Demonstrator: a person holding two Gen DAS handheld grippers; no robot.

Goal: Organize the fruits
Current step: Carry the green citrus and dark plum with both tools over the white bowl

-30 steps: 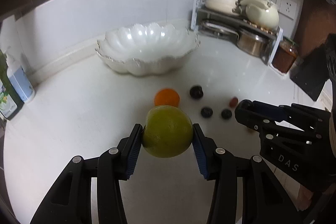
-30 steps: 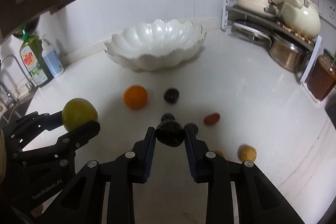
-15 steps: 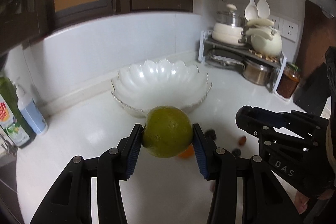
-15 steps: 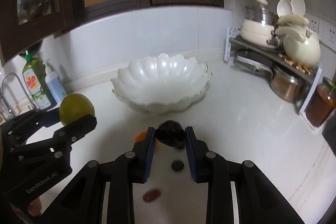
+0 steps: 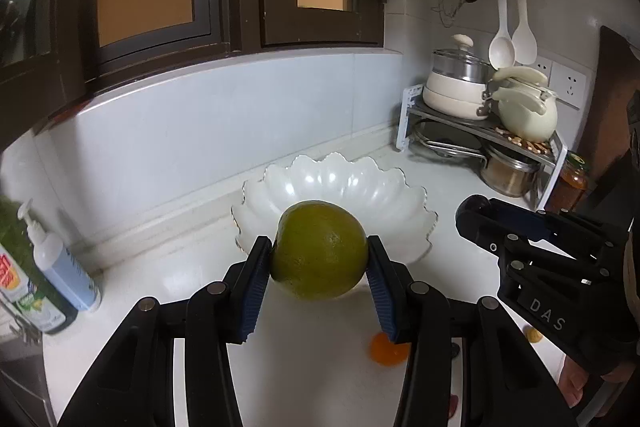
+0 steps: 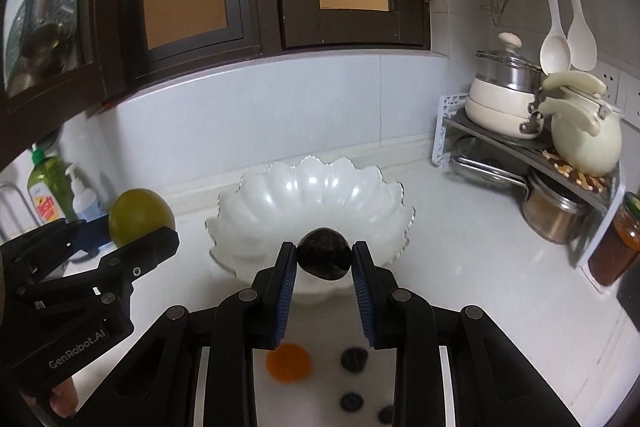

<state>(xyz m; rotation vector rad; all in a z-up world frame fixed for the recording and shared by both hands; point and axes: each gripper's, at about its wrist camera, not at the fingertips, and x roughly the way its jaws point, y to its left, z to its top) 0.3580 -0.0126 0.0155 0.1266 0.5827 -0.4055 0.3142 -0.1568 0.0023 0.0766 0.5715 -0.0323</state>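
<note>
My left claw [image 5: 320, 263] clamped the green fruit [image 5: 320, 249], my right claw [image 6: 324, 261] the dark fruit [image 6: 325, 254]; the white bowl [image 6: 280, 195] lay just ahead.

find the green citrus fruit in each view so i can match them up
Left wrist: green citrus fruit sits centre frame, clamped in the left gripper.
Right wrist: same fruit at left edge, in the left gripper.
Shared landmark: white scalloped bowl behind it.
</note>
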